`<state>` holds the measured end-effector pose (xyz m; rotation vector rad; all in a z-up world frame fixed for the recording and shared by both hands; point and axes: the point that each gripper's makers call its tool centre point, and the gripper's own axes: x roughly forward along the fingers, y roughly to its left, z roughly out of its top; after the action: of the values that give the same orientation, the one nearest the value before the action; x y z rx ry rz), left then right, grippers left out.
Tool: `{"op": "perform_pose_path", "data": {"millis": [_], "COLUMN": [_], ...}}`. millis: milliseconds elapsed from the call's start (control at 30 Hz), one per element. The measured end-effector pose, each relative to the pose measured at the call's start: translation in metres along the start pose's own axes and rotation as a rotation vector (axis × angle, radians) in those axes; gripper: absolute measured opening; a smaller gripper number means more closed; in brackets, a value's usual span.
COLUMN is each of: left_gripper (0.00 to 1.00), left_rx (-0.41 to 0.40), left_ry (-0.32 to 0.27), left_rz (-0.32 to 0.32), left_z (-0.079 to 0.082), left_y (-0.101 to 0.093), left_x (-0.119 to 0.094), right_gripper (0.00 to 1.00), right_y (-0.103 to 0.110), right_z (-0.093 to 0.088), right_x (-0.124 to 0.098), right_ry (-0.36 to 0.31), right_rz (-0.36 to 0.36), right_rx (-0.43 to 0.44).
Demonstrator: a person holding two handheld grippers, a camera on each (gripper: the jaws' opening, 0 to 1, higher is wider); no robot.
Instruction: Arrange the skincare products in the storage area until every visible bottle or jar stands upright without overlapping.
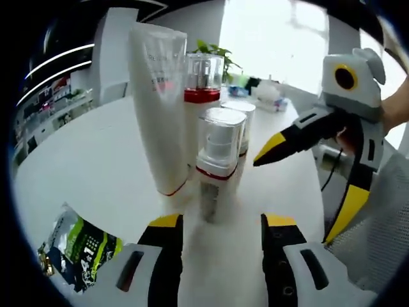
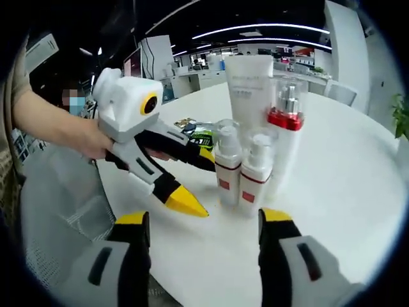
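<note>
I am seeing a round white table (image 1: 83, 166) carrying everything, with a green-and-white printed sachet (image 1: 80, 246) lying flat near its edge; in the right gripper view that sachet (image 2: 199, 135) is lying farther back on the tabletop (image 2: 358, 185). A leafy green plant (image 1: 214, 51) is showing against a bright window, and some small items I cannot make out are sitting at the table's far rim (image 1: 268, 96). Behind, ceiling strip lights (image 2: 268, 27) are glowing over an open office, and a grey mesh surface (image 2: 61, 204) is hanging beside the table.
</note>
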<state>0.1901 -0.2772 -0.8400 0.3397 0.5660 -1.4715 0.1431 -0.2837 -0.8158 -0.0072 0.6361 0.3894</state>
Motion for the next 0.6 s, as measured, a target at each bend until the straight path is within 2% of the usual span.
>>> {"op": "perform_pose_path", "data": {"millis": [233,600], "left_gripper": [0.50,0.61], "left_rx": [-0.067,-0.153], "left_ry": [0.005,-0.019], "left_rz": [0.023,0.083], "left_z": [-0.011,-0.030], "left_y": [-0.002,-0.001], "left_x": [-0.026,-0.090], "right_gripper": [0.72,0.77], "right_y": [0.012,0.030], "right_z": [0.002,0.014], "right_x": [-0.006,-0.012], "right_ry": [-0.011,-0.051], "right_rz": [-0.027,-0.068], "right_rx": [0.017,0.038]}}
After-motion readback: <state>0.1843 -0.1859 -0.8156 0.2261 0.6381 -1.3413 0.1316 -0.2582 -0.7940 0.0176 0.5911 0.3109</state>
